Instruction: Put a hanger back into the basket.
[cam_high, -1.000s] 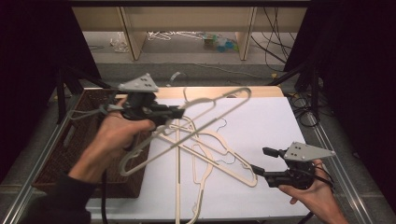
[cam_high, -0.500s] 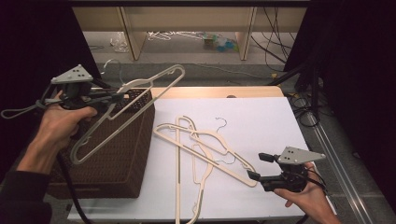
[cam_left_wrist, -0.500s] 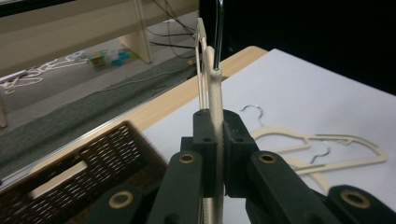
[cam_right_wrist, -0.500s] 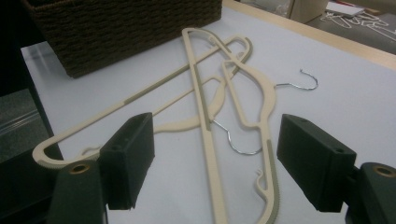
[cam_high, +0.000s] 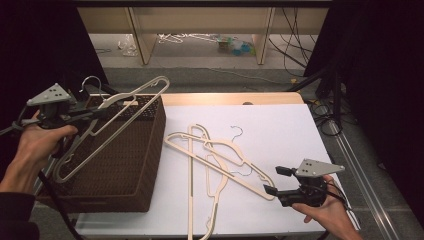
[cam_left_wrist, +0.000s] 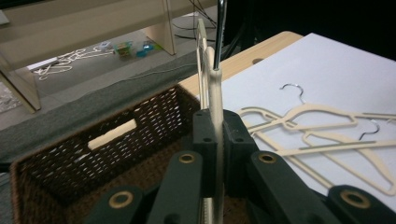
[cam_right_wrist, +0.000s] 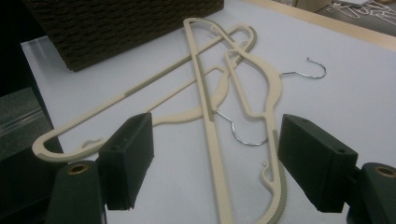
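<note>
left gripper (cam_high: 97, 114): jaws pinched on the cream hanger (cam_high: 107, 125), held tilted over the brown wicker basket (cam_high: 135, 165) at the table's left | right gripper (cam_high: 272, 181): jaws have just been opening, spread with nothing between them, low over the white table (cam_high: 285, 130) beside the two crossed hangers (cam_high: 215, 160) lying flat

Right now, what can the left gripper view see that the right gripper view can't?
The left gripper view looks into the open basket and shows the left gripper shut on a cream hanger, whose metal hook points up. The right gripper view shows the right gripper with its jaws wide apart, nothing between the pads, above the table. Both views share the white table and the two hangers lying crossed on it, plus some brown basket wall.
</note>
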